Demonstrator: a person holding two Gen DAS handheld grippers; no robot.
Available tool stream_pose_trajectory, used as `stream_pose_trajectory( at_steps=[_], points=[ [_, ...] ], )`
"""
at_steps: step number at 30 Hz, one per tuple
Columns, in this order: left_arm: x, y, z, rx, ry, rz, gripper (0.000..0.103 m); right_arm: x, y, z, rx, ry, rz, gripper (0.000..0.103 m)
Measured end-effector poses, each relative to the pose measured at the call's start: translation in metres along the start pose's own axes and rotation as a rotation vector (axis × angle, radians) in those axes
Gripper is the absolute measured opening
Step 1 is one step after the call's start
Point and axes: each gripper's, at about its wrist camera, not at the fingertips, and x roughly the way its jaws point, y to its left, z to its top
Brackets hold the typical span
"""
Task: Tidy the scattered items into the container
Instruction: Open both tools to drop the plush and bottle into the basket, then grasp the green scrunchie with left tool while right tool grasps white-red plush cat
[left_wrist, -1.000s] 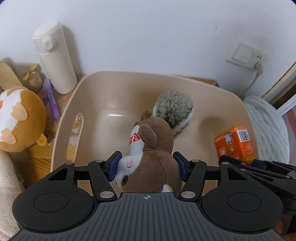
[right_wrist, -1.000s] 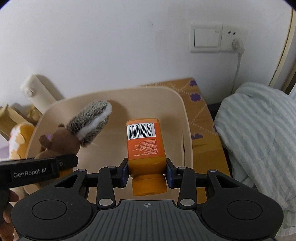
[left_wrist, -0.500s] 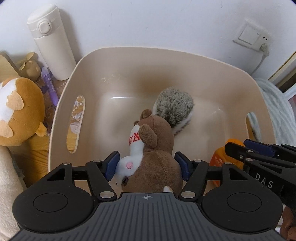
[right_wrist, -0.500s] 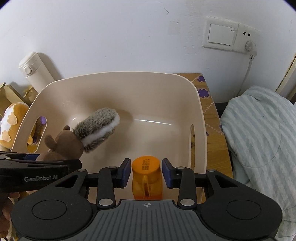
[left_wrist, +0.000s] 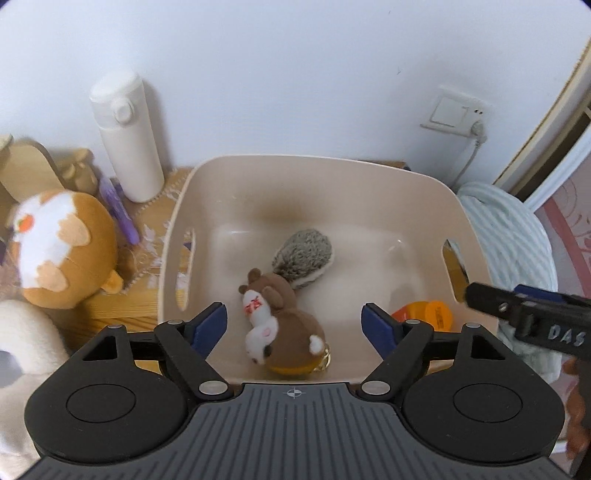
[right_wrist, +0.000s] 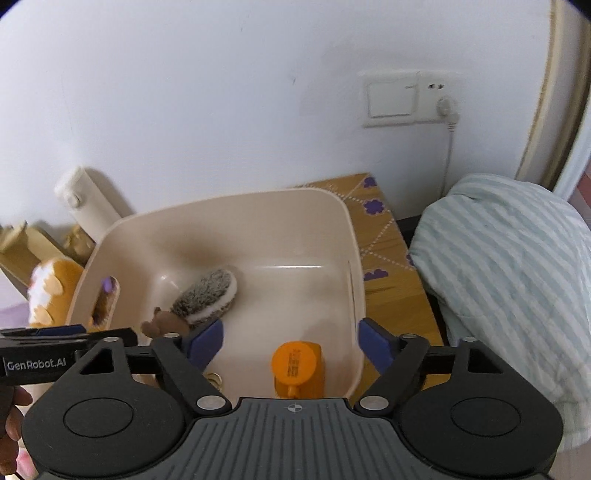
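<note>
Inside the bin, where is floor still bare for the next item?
The beige bin has bare floor along its back wall and between the squirrel plush and orange bottle. The near edge, holding both items, is crowded.

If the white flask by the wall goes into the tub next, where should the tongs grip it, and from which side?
Probably around the straight body of the white flask, below the lid, coming in level from the front. It stands upright against the wall, with the tub on one side and the purple pen near its base.

Black tongs (left_wrist: 295, 325) with blue pads (left_wrist: 212, 321), silver screws; possibly "DAS" lettering.
</note>
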Motion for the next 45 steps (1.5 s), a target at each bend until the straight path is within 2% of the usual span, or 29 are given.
stream_pose_trajectory(
  at_steps=[6,11,24,25,26,28,33,45],
  points=[
    [-0.031,0.003,-0.022,0.052,0.007,0.008,0.082,-0.036,-0.005,-0.022,0.041,-0.062,-0.009,0.092],
    [-0.051,0.007,-0.046,0.07,0.035,0.007,0.082,-0.055,-0.005,-0.044,0.045,-0.069,-0.017,0.097],
    [-0.078,-0.004,-0.1,0.179,0.061,0.012,0.082,-0.076,-0.009,-0.096,0.065,0.013,-0.052,0.1],
    [-0.079,-0.006,-0.103,0.193,0.063,0.013,0.082,-0.076,-0.01,-0.099,0.074,0.018,-0.056,0.1],
    [-0.079,-0.007,-0.106,0.282,0.073,-0.031,0.082,-0.076,-0.012,-0.102,0.082,0.023,-0.058,0.1],
    [-0.078,-0.008,-0.112,0.304,0.082,-0.042,0.082,-0.074,-0.014,-0.105,0.094,0.033,-0.062,0.101],
    [-0.069,-0.004,-0.125,0.319,0.114,-0.035,0.082,-0.069,-0.017,-0.112,0.103,0.052,-0.085,0.101],
    [-0.04,0.021,-0.149,0.234,0.212,0.013,0.082,-0.045,-0.01,-0.121,0.058,0.096,-0.124,0.103]
  ],
)
